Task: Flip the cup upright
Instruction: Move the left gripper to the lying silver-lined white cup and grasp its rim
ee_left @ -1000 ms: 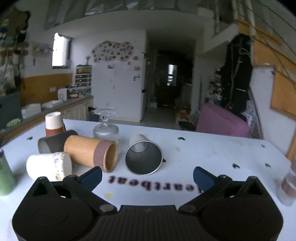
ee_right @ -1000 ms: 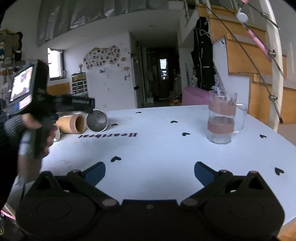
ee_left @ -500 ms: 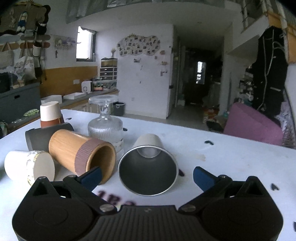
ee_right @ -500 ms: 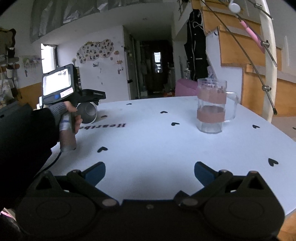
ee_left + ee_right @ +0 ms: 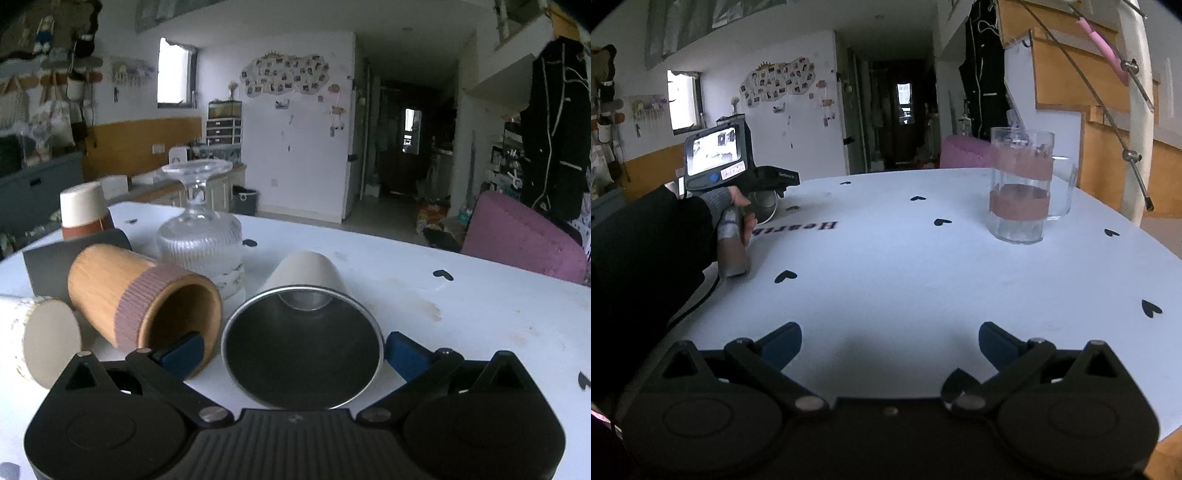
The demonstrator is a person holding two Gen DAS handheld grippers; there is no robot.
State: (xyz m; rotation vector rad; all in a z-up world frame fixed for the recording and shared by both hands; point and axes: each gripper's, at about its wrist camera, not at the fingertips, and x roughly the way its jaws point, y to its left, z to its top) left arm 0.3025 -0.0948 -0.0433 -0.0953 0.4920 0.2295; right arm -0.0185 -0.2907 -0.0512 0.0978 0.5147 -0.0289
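Two blue fingertips of the left gripper (image 5: 293, 354), spread wide, now flank the steel cup (image 5: 303, 341), closer than before and perhaps touching its smooth flared rim; it lies sideways beside the ribbed-band wooden cup (image 5: 144, 299). The right gripper (image 5: 890, 341) hangs open.

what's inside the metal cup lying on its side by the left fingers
The metal cup looks empty: dark bare walls and a shiny round bottom show through its open mouth. The lowest inner wall, nearest the left gripper, is too dark to check.

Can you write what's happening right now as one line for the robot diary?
step: approach | left hand-held gripper: open around the steel cup lying sideways | right hand-held gripper: open, idle | cup: not upright yet
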